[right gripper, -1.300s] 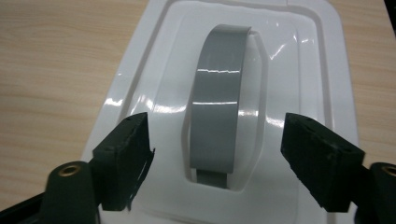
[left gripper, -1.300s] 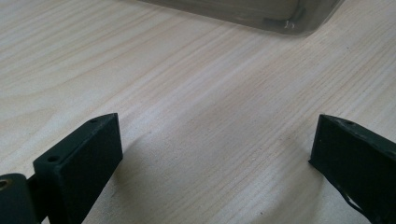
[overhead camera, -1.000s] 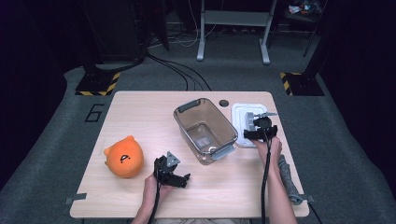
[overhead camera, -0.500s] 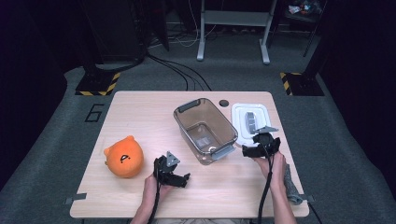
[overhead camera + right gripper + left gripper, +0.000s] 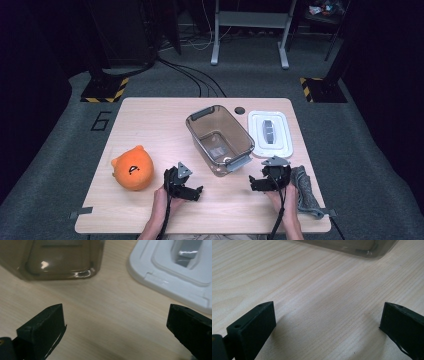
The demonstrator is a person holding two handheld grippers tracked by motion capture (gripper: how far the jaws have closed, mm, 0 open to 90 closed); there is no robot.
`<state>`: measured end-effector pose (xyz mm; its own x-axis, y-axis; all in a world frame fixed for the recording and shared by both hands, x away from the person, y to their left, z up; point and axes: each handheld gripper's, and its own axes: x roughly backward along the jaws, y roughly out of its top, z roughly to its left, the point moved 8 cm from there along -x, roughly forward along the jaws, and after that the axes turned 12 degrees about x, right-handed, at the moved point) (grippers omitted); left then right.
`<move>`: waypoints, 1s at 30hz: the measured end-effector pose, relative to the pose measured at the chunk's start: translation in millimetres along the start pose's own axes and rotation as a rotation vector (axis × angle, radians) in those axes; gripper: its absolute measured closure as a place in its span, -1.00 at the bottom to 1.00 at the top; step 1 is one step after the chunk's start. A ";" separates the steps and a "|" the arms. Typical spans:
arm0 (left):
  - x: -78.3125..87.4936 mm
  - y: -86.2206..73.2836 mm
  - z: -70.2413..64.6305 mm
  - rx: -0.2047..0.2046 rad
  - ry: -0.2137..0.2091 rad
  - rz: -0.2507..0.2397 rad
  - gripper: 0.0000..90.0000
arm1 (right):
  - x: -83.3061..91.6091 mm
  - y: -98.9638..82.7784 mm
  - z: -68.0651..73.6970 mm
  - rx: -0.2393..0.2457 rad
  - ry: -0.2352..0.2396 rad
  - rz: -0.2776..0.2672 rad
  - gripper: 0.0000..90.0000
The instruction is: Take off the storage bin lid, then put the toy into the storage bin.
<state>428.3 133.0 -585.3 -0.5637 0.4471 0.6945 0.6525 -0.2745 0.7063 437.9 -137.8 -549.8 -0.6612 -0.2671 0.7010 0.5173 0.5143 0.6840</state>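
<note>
resting flat on the light wooden desk (image 5: 150, 125), the white rectangular plastic lid (image 5: 270, 133) with a grey handle in its recessed middle lies at the desk's far right side, just beside the clear smoky plastic storage bin (image 5: 218, 139) with grey latch handles, lid and bin close but apart. bin stands upright, open top, near the desk's middle, turned at a slant to the desk edge.

right hand-held gripper (image 5: 256, 183) sits low over the desk on the person's side of the lid, near the bin's near corner; jaws wide apart, having just been opening, nothing between them. right gripper view: bare desk between the two black jaws, the lid's edge (image 5: 175, 272) at upper right, the bin's corner (image 5: 57, 260) at upper left.

left hand-held gripper (image 5: 196, 192) low over the desk on the person's side of the bin; jaws wide, bare wood between them in the left gripper view, bin wall (image 5: 352, 247) along the top edge.

orange round plush toy (image 5: 132, 167) with a dark face mark lies on the desk's left part, just beside the left hand-held gripper. folded grey cloth (image 5: 305, 192) lies at the desk's near right edge, beside the person's right hand (image 5: 280, 197).
</note>
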 end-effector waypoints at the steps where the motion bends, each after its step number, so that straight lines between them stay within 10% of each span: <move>1: 1.1 -0.7 -0.7 0.006 -0.009 0.003 -1.00 | -1.6 -2.0 4.6 0.004 0.008 0.001 -0.99; 18: 53.4 12.0 6.4 -0.015 0.001 -0.060 -1.00 | -17.3 -25.8 27.0 -0.002 0.047 -0.012 -1.00; 30: 110.9 28.9 50.1 0.013 0.035 -0.113 -1.00 | -19.9 -26.2 23.4 0.023 0.088 -0.028 -1.00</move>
<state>410.0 217.3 -494.7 -0.6511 0.4448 0.6150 0.5904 -0.2125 0.7786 424.8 -126.9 -586.4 -0.6244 -0.3523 0.6972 0.4860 0.5235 0.6998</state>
